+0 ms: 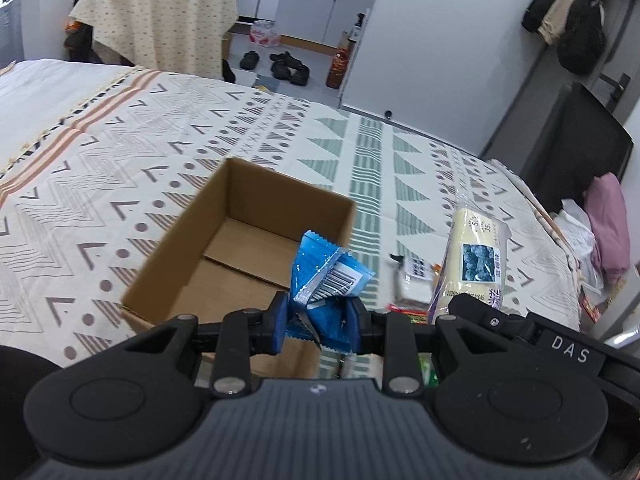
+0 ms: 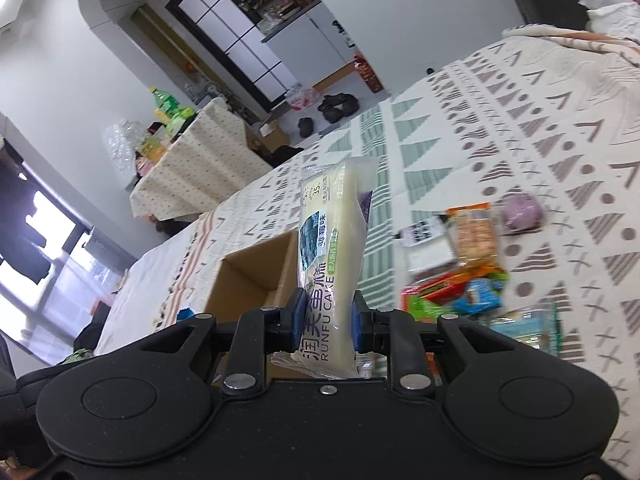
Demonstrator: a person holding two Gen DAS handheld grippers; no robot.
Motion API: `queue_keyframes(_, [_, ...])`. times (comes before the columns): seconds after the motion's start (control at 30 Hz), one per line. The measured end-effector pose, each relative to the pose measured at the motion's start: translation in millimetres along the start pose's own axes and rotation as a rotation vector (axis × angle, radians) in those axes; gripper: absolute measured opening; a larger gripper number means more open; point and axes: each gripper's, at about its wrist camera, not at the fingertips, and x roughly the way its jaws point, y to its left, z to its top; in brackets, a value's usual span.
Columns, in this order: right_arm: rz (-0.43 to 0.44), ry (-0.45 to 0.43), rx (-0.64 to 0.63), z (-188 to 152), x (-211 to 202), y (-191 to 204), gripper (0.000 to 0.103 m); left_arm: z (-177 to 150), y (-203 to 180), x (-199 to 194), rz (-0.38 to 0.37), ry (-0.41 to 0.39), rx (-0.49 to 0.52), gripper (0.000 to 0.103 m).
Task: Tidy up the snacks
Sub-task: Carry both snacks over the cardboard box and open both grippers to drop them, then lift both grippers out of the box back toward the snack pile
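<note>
My left gripper (image 1: 317, 322) is shut on a crumpled blue snack packet (image 1: 330, 276) with a barcode, held over the near right corner of an open cardboard box (image 1: 240, 240) on the patterned bedspread. The box looks empty inside. My right gripper (image 2: 326, 320) is shut on a pale yellow cake packet (image 2: 332, 248) with a blueberry picture, held upright above the bed. That same cake packet (image 1: 476, 256) shows at the right of the left wrist view. The cardboard box (image 2: 256, 276) lies just left of it in the right wrist view.
Several loose snack packets (image 2: 468, 264) lie on the bedspread (image 1: 120, 168) to the right of the box. A cloth-covered table (image 1: 160, 12) with bottles stands beyond the bed. Shoes (image 1: 288, 66) lie on the floor; clothes pile at the bed's right edge (image 1: 604, 228).
</note>
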Motion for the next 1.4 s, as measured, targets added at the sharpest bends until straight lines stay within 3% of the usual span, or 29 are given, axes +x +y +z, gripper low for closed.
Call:
queue_keyframes(0.6, [0.063,0.076,-0.023,-21,53,66,0.023,18,73,23,0.02,0.029,-0.098,0.03])
queue_keyframes(0.7, [0.057,0.094,-0.027,-26,62,71,0.023,19,77,25,0.028,0.023,-0.087,0.034])
queue_keyframes(0.87, [0.059,0.128,-0.021,-32,72,76,0.024,21,86,31,0.052,0.053,-0.112,0.054])
queue_keyframes(1.03, [0.066,0.115,-0.03,-32,69,81,0.031,23,83,27,0.099,0.045,-0.098,0.081])
queue_keyframes(1.13, [0.069,0.113,-0.022,-30,65,77,0.042,22,78,26,0.126,0.056,-0.085,0.086])
queue_keyframes(1.2, [0.045,0.094,-0.032,-29,58,75,0.058,19,74,26,0.122,0.063,-0.072,0.087])
queue_keyframes(1.3, [0.014,0.063,-0.052,-27,46,71,0.074,15,66,23,0.12,0.07,-0.058,0.09])
queue_keyframes(1.4, [-0.014,0.045,-0.065,-24,35,66,0.083,12,58,17,0.128,0.058,-0.045,0.094])
